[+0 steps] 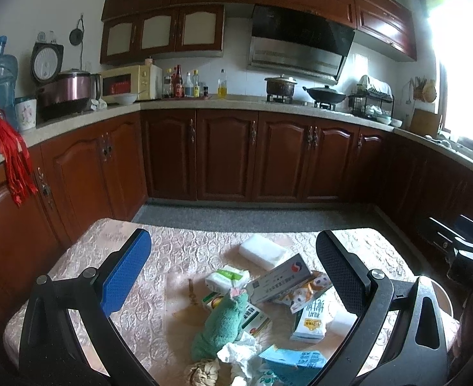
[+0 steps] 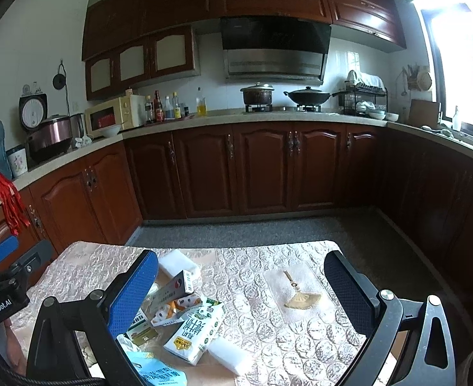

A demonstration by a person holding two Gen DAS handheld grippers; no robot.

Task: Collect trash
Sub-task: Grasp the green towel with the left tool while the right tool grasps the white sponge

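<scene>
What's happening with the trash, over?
Both jaws open, holding nothing. Trash pile untouched on table. Green cloth lies across pile.

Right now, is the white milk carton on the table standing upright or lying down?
Lying down. The white milk carton rests flat on its broad side on the table, printed face up, leaning against nothing.

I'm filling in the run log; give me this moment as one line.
left gripper: open, empty | right gripper: open, empty | trash pile: on table, untouched | stage: pre-grasp
</scene>
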